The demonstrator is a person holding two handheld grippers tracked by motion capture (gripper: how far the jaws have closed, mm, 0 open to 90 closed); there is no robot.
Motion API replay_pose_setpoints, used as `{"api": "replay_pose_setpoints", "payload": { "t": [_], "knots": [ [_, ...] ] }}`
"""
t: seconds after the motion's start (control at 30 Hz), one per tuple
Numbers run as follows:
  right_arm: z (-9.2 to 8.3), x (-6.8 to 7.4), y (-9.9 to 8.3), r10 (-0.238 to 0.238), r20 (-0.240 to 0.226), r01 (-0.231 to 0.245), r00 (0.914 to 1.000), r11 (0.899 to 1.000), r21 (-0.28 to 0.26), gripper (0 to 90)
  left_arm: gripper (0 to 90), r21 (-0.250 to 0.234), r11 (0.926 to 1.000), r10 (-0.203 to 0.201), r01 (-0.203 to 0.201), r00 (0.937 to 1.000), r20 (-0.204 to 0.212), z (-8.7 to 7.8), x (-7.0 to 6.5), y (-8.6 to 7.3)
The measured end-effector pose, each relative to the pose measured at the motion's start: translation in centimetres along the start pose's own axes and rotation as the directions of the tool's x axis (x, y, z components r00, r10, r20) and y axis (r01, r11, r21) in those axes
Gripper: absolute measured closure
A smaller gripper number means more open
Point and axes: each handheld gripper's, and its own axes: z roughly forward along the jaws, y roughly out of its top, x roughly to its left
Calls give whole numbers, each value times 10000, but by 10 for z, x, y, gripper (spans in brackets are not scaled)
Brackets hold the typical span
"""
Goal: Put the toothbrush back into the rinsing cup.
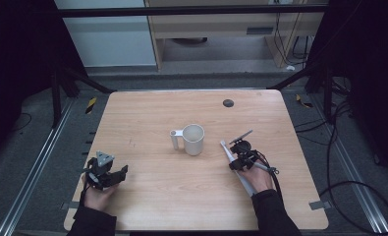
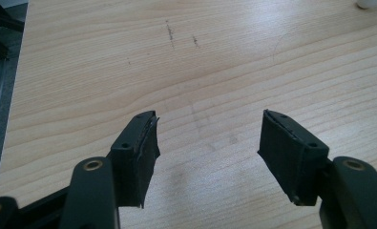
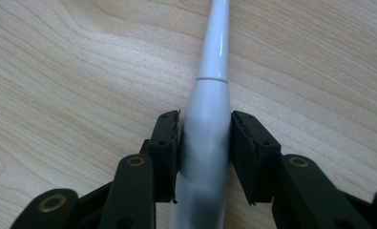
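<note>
From my seat I see the left gripper [image 1: 114, 173] held low over the near-left part of the wooden table [image 1: 147, 113], well to the left of the white mug [image 1: 193, 139] and nearer the person than it, with the left hand [image 1: 99, 192] wrapped round its body. In the left gripper view its 2 jaws stand wide apart with only bare wood grain and a few faint dark scuffs between them, so I read it as spread and carrying nothing. The mug stands upright near the table's middle, its handle [image 1: 175, 139] pointing left. Just right of the mug, the right gripper [image 1: 235, 160] grips a white electric toothbrush [image 1: 233, 162], whose slim neck points up toward the mug's right side. In the right gripper view [image 3: 204, 125] both pads press the toothbrush's [image 3: 206, 138] thick white body from either side. A small dark round disc [image 1: 228, 103] sits on the table beyond the mug.
</note>
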Motion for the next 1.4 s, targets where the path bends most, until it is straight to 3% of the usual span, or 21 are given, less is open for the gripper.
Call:
{"api": "replay_pose_setpoints", "payload": {
  "t": [0.3,0.5,0.9,1.1,1.27,1.3,1.37,1.4],
  "knots": [
    [-1,1,1,216,46,-216,9998,9997,107,669,374,4,10000,-1,1,10000,1,0,0,0],
    [-9,4,1,214,25,-214,9998,9997,-131,671,376,5,10000,9,-9,10000,-6,0,0,0],
    [-48,6,-5,109,-133,-130,9999,9862,-1648,674,376,-18,10000,-2,2,10000,-1,-1,-1,0],
    [-70,4,-12,184,-266,-252,9995,9583,-2846,674,378,-14,10000,-4,4,10000,-1,0,-1,0],
    [-83,5,-15,172,-438,-334,9989,9150,-4021,674,377,-69,10000,4,-5,10000,-13,-1,-1,1],
    [-86,5,-16,188,-446,-360,9988,9033,-4275,674,378,-71,10000,8,-8,10000,-17,-1,-1,1],
    [-91,6,-17,221,-518,-447,9984,8701,-4908,673,378,-85,10000,10,-10,10000,-15,-1,-1,1],
    [-93,6,-17,271,-572,-532,9980,8488,-5261,673,378,-79,10000,14,-14,10000,-12,-1,-1,1]
  ]
}}
